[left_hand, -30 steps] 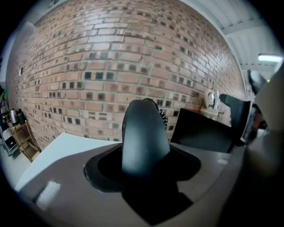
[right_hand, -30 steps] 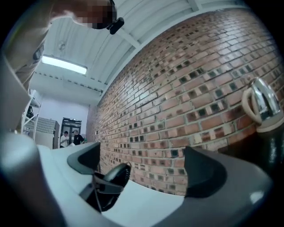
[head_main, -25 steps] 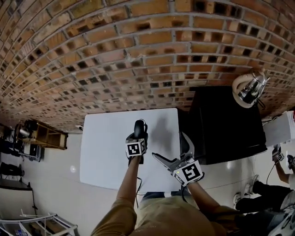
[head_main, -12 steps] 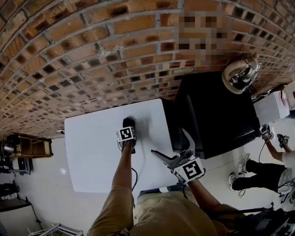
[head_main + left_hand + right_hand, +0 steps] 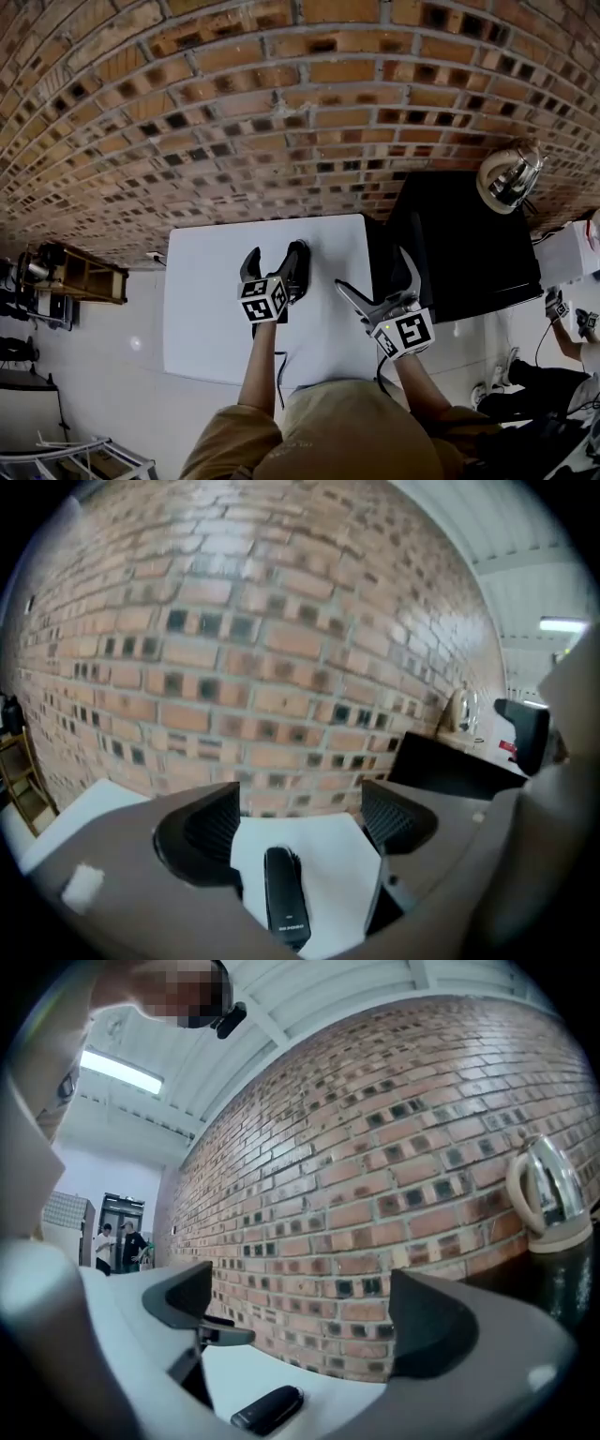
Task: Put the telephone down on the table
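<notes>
The black telephone (image 5: 286, 907) lies flat on the white table (image 5: 323, 850), and shows in the right gripper view too (image 5: 267, 1408). My left gripper (image 5: 305, 822) hovers above it with its jaws opening wide. The phone is below and between them, and the pads do not touch it. In the head view the left gripper (image 5: 274, 267) is over the table's middle, with the telephone (image 5: 300, 255) beside its right jaw. My right gripper (image 5: 384, 283) is open and empty near the table's right edge; it points at the brick wall (image 5: 394, 1147).
A black cabinet (image 5: 469, 253) stands right of the table (image 5: 206, 309) and carries a steel kettle (image 5: 511, 183). The brick wall (image 5: 281, 112) runs behind the table. A wooden shelf (image 5: 80, 272) stands at far left. A person (image 5: 562, 319) sits at far right.
The left gripper was shut on the telephone on the table. Now its jaws stand wide and it has lifted off, leaving the phone lying there. The right gripper shifted slightly.
</notes>
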Tool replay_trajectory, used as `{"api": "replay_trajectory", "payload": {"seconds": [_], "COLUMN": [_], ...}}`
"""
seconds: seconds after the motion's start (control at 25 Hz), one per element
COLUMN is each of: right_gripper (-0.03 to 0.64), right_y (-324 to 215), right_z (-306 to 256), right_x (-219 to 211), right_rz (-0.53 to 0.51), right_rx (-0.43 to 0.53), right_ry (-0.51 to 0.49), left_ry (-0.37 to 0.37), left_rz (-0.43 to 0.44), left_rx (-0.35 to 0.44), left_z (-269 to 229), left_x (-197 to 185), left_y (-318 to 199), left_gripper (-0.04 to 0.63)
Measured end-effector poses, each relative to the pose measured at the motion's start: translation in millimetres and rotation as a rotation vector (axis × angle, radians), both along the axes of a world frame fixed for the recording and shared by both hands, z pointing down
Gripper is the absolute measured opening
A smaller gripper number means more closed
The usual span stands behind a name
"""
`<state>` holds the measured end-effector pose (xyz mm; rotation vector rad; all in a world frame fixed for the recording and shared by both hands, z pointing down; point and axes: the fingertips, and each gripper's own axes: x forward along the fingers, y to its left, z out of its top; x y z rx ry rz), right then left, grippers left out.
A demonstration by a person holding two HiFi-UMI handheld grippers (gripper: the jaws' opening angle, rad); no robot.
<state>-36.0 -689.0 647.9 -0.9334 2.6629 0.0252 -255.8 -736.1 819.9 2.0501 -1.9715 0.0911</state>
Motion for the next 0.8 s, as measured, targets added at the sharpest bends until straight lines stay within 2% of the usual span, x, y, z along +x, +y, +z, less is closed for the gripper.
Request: {"api": "replay_trajectory", "payload": {"seconds": [0.08,0.16,0.32,0.4,0.48,0.56,0.6,0.64,0.72,0.8], "right_gripper": [0.577,0.577,0.573,0.558,0.504,0.479,0.473,0.464,0.45,0.444], "right_y": [6,12,21,22,24,26,27,27,26,26], "right_z": [-27,-50,-78,-85,-90,-93,-94,-95,-94,-91], "right_x": [7,15,28,33,38,43,46,48,52,57], "right_rz": [0.029,0.06,0.103,0.119,0.141,0.161,0.169,0.175,0.188,0.199], "right_rx": [0.014,0.025,0.041,0.046,0.057,0.074,0.079,0.081,0.076,0.063], "right_ry": [-0.034,-0.055,-0.054,-0.043,-0.034,-0.021,-0.015,-0.011,-0.005,-0.004], "left_ry": [-0.072,-0.135,-0.209,-0.263,-0.311,-0.342,-0.34,-0.337,-0.336,-0.333], "left_rz": [-0.026,-0.039,-0.042,-0.047,-0.048,-0.047,-0.045,-0.042,-0.038,-0.035], "left_rx": [0.154,0.274,0.418,0.441,0.417,0.396,0.367,0.374,0.45,0.436], "left_z": [-74,-134,-209,-228,-238,-241,-239,-239,-245,-245], "left_x": [7,19,44,54,62,68,70,71,72,76], "left_y": [37,73,124,138,146,147,146,144,137,135], "left_gripper": [0.402,0.402,0.402,0.402,0.4,0.4,0.4,0.4,0.399,0.399]}}
